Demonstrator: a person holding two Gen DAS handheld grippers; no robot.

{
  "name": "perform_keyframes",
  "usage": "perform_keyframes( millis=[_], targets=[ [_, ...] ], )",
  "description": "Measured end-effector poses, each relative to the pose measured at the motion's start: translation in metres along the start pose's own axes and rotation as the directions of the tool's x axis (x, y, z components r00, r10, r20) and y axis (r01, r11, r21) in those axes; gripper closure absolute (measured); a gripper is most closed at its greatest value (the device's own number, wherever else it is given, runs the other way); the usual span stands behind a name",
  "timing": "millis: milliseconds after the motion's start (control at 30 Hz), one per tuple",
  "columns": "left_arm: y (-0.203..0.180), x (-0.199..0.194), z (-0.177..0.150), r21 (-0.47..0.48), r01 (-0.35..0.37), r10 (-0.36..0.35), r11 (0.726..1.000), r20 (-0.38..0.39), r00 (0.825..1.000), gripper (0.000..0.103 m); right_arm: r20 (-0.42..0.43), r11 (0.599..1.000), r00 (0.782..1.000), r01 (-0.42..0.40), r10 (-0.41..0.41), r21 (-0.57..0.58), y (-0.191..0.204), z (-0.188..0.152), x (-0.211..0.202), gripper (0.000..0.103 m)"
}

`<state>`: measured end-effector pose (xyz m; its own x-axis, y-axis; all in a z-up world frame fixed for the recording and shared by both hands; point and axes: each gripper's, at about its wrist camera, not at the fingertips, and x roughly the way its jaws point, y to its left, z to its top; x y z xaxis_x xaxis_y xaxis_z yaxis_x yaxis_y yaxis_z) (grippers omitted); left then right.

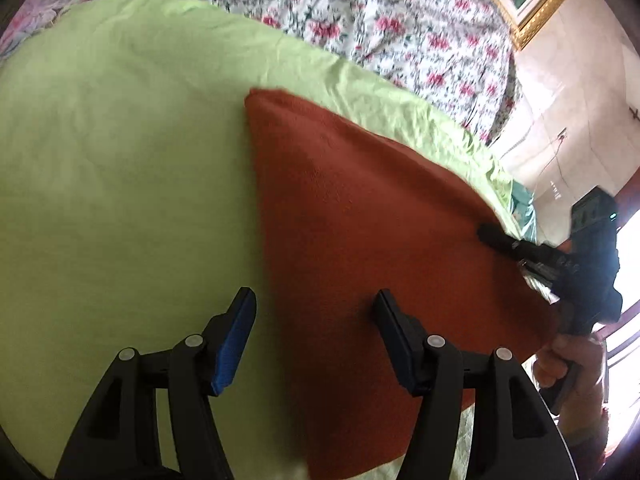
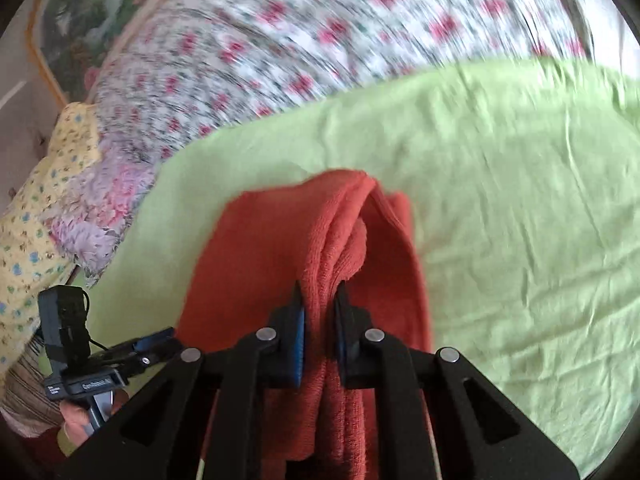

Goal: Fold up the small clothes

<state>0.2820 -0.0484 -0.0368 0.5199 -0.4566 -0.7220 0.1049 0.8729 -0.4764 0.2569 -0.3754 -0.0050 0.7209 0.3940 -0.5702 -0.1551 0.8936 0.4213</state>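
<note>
Cloth: rust-red cloth [image 2: 280, 240] is lying on the green sheet [image 1: 120, 160], one edge bunched up.
Right gripper [image 2: 320, 296]: pinching that doubled edge tight.
Left gripper [image 1: 314, 304]: hanging wide open, holding nothing.
Progress: looks mid-fold, more flattening left.

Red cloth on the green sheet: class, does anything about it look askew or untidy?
Yes. The red cloth bunches into uneven ridges where the right hand-held gripper pinches it, layers misaligned. The left hand-held gripper is open above it.
</note>
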Motion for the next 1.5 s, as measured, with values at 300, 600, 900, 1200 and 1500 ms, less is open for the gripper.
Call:
perform_keyframes(
  millis=[300, 600, 900, 1200, 1500],
  targets=[
    [-0.005, 0.016, -0.004, 0.004, 0.001, -0.001, 1.0, -0.041, 0.999, 0.038, 0.037, 1.0, 0.999, 0.021, -0.021, 0.017, -0.017, -0.011, 0.007, 0.09],
    [-0.005, 0.023, -0.004, -0.001, 0.009, -0.009, 1.0, -0.054, 0.999, 0.032, 0.026, 0.995, 0.997, 0.071, -0.072, 0.063, -0.034, -0.015, 0.014, 0.09],
    [-0.002, 0.027, 0.0, -0.01, 0.023, -0.024, 1.0, -0.058, 0.998, 0.032, 0.043, 0.985, 0.985, 0.167, -0.169, 0.04, -0.031, -0.015, 0.004, 0.044],
    [-0.006, 0.04, 0.005, 0.01, 0.052, -0.051, 0.999, -0.045, 0.998, 0.05, -0.056, 0.997, 0.998, -0.005, 0.01, 0.081, -0.039, -0.018, 0.031, 0.055],
    [-0.006, 0.002, 0.007, 0.052, 0.058, -0.058, 0.997, -0.002, 0.998, 0.08, 0.009, 0.983, 0.991, -0.132, 0.132, 0.125, 0.004, -0.025, 0.01, 0.08]
  ],
)
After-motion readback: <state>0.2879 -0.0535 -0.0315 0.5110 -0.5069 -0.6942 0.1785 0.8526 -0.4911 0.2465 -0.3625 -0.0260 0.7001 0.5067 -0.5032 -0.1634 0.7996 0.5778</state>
